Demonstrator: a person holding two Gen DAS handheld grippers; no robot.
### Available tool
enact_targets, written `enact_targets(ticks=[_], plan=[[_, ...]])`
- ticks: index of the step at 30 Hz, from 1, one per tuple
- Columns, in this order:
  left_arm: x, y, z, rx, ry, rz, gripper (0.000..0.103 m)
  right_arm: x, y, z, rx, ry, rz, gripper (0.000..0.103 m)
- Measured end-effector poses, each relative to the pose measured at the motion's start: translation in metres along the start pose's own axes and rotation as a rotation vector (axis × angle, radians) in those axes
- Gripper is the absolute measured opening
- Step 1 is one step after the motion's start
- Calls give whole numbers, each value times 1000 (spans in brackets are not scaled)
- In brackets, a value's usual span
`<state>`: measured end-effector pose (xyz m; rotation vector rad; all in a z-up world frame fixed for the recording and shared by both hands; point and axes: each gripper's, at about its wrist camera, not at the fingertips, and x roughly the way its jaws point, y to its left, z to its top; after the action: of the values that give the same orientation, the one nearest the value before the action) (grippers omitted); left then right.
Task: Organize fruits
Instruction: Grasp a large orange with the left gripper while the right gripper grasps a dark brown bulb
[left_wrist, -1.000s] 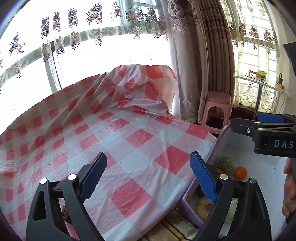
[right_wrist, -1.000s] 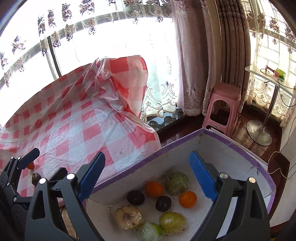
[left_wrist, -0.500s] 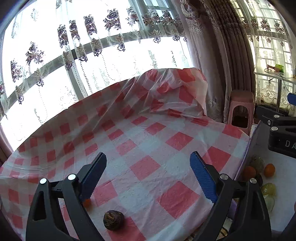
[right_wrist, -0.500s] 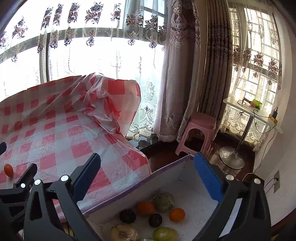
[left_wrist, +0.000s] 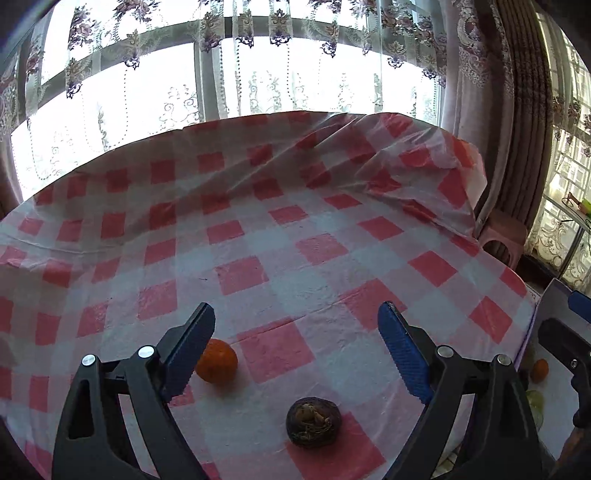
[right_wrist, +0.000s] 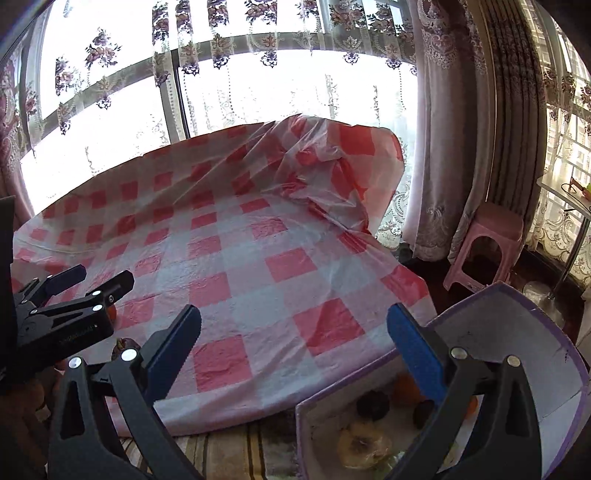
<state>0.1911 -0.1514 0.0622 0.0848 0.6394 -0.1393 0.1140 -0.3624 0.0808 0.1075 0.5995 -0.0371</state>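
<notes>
In the left wrist view an orange (left_wrist: 217, 360) and a dark wrinkled fruit (left_wrist: 314, 422) lie on the red-checked tablecloth (left_wrist: 280, 243). My left gripper (left_wrist: 297, 332) is open and empty, hanging above them; the orange sits by its left finger. In the right wrist view my right gripper (right_wrist: 293, 338) is open and empty, over the table's right edge beside a purple-rimmed white box (right_wrist: 517, 317) holding several fruits, among them a dark one (right_wrist: 373, 404) and an orange one (right_wrist: 404, 387). The left gripper shows there at far left (right_wrist: 99, 277).
A pink plastic stool (right_wrist: 487, 243) stands on the floor right of the table. Curtains (right_wrist: 461, 129) and a bright window are behind it. The cloth is bunched up at the far right corner (right_wrist: 325, 162). A glass side table (right_wrist: 569, 199) is at far right.
My left gripper has swung left from the box to over the table, bringing the orange and dark fruit into view. My right gripper has lifted and turned left, away from the box interior.
</notes>
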Motion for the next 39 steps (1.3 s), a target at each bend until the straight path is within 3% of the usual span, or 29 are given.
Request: enact_targets(ticks=[5,10,16,25,39], plan=[[22,37,-11,-60,95,22,76,7,35,-7,-60,28,62,101],[45,56,-23,-95,188,41,58,18,64,-15,-122,80,115,101],[58,59,-29,-79,237,48,38,29,95,-24,-207,118,141,101],[52,73,-32,-123,225,69,35,48,136,-30,-301,173,152,100],[23,117,-43,-213,173,136,35,70,167,-36,-371,228,174,83]])
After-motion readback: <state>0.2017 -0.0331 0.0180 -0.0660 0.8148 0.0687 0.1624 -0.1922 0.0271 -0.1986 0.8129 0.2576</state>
